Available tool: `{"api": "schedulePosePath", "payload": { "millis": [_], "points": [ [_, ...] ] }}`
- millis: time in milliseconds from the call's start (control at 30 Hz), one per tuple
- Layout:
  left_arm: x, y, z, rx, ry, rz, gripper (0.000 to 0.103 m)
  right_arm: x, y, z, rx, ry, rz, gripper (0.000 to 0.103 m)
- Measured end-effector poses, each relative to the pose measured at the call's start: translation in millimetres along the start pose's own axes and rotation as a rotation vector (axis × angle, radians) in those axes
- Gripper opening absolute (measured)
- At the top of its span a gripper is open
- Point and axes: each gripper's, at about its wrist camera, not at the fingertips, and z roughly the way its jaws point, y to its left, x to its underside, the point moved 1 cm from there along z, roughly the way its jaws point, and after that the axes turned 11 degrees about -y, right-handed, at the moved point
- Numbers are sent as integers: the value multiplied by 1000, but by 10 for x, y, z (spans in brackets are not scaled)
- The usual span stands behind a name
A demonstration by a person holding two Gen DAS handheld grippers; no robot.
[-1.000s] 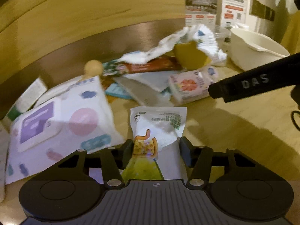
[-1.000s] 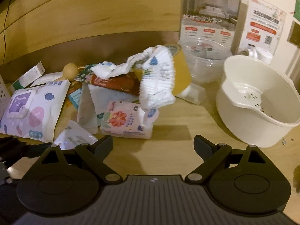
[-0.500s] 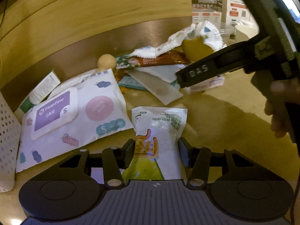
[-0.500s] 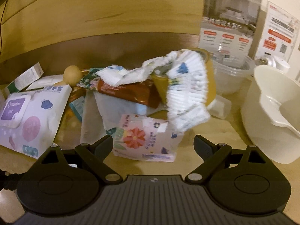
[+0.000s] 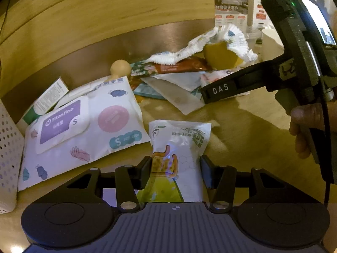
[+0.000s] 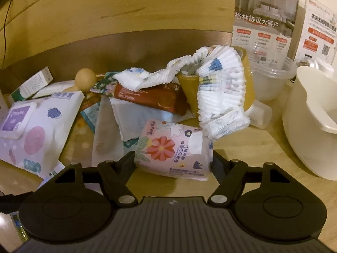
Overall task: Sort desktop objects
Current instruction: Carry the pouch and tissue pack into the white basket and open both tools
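My left gripper (image 5: 174, 168) is shut on a white sachet (image 5: 179, 139) with an orange and yellow stomach picture, which lies on the wooden desk. My right gripper (image 6: 172, 160) straddles a pink tissue pack (image 6: 168, 149) printed with a red flower. Its jaws are closing, the fingertips stand at the pack's two sides, and the pack looks unsqueezed. In the left wrist view one right finger (image 5: 221, 88) marked DAS reaches over the heap, held by a person's hand (image 5: 303, 126).
A wet-wipes pack (image 5: 84, 126) lies left of the sachet, beside a perforated white basket (image 5: 8, 147). The heap holds a pleated white cap (image 6: 221, 88), yellow tape roll (image 6: 246, 80), brown packet (image 6: 151, 97) and wooden ball (image 6: 85, 80). A white pot (image 6: 311, 126) stands right.
My right gripper has come forward and down over the flower tissue pack, and its jaws have narrowed around it. My left gripper has stayed on the sachet.
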Motion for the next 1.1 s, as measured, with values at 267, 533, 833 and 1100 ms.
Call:
{"api": "schedulePosePath", "payload": {
  "millis": [267, 533, 833, 1100],
  "points": [
    [-128, -21, -84, 2, -41, 5, 50, 16, 6, -268, -27, -32, 18, 74],
    [-262, -3, -217, -9, -80, 30, 50, -67, 116, -528, -57, -65, 5, 74],
    [-500, 357, -573, -59, -140, -17, 50, -404, 484, -814, -134, -133, -32, 74],
    [-793, 1077, -1154, -181, -229, -76, 50, -930, 1199, -1064, -275, -226, -78, 74]
  ]
}}
